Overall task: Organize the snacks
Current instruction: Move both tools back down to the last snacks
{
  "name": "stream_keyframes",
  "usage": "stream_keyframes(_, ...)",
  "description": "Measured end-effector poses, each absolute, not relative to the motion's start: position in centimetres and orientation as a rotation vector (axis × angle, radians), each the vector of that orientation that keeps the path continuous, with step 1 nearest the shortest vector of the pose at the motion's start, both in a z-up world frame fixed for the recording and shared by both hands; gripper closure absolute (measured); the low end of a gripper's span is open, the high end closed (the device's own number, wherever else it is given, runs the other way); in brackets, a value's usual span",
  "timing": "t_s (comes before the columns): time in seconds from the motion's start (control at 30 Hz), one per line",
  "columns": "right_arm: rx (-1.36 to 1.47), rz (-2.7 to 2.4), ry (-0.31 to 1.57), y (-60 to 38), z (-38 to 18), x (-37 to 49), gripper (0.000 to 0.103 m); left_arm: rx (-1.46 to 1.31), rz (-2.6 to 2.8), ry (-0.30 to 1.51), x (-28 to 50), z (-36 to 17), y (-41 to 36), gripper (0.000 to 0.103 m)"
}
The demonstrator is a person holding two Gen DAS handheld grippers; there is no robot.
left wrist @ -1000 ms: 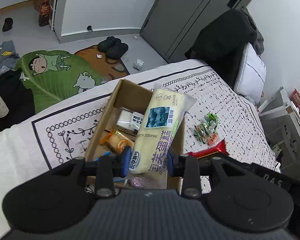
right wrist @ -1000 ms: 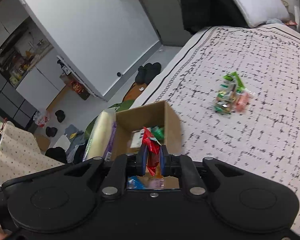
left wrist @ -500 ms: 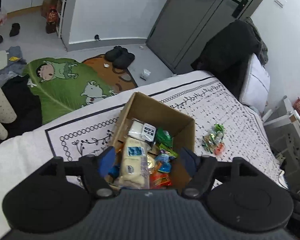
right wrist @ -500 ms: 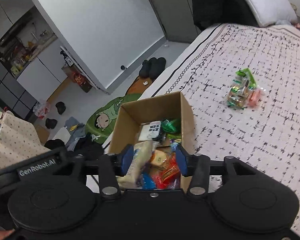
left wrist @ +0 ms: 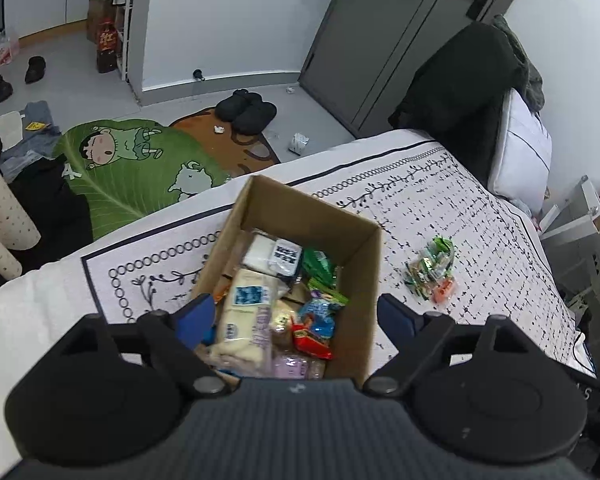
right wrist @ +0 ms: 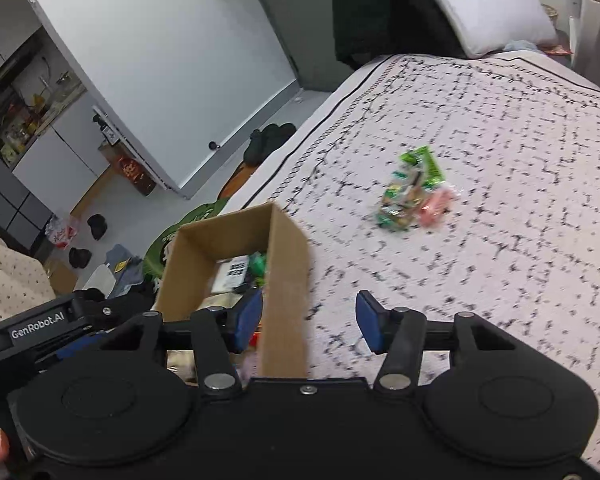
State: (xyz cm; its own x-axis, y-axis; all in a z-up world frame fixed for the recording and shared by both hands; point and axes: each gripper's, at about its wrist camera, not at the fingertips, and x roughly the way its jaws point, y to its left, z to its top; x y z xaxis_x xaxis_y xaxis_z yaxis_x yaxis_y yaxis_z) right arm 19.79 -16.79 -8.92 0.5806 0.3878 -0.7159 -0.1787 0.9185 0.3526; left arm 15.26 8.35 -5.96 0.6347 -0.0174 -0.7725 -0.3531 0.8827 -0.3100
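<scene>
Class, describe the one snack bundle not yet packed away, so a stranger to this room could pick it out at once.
Start at the bed with its white, black-patterned cover. A cardboard box of snacks sits on it; right of the box lies a small clear bag of green and orange sweets. It is the only snack lying outside the box.

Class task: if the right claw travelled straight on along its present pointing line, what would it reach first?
Probably the cardboard box's near side wall, which stands between the open right claw's fingers; depth is uncertain.

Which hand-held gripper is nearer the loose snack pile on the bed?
Right: it straddles the box wall nearest the snack pile. Left hangs over the cardboard box, farther off.
</scene>
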Motion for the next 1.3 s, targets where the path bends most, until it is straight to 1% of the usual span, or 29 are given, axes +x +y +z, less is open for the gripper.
stream_keyframes(0.13,0.259,0.326,0.889,-18.8,-8.9,20.5,0.049,-0.460,0.185,0.870,16.0,-5.8,6.9,0.015)
stream_keyframes(0.2,0.250,0.321,0.882,-19.8,-8.8,20.9,0.046,-0.454,0.175,0.870,16.4,-5.7,6.1,0.015)
stream_keyframes(0.33,0.257,0.321,0.887,-21.7,-9.0,21.9,0.045,-0.440,0.166,0.867,17.3,-5.5,4.7,0.015)
stream_keyframes(0.47,0.260,0.317,0.887,-23.4,-9.3,22.9,0.036,-0.428,0.149,0.866,18.2,-5.4,3.2,0.014)
stream_keyframes(0.53,0.273,0.320,0.890,-24.2,-9.5,23.5,0.034,-0.416,0.142,0.865,18.7,-5.4,2.4,0.009)
stream_keyframes(0.6,0.280,0.323,0.890,-24.8,-9.8,24.1,0.034,-0.400,0.151,0.865,19.2,-5.4,1.6,0.007)
stream_keyframes(0.73,0.310,0.329,0.883,-25.9,-10.8,25.3,0.034,-0.378,0.137,0.871,20.6,-5.6,0.3,0.007)
stream_keyframes(0.97,0.466,0.342,0.902,-27.6,-13.6,27.2,0.040,-0.384,0.096,0.871,22.8,-6.3,-1.3,0.007)
stream_keyframes(1.2,0.529,0.311,0.922,-28.2,-15.6,29.2,0.040,-0.369,0.052,0.879,25.7,-7.3,-3.2,0.010)
stream_keyframes(1.3,0.539,0.304,0.921,-28.4,-16.1,29.8,0.040,-0.363,0.038,0.884,27.0,-7.9,-4.2,0.013)
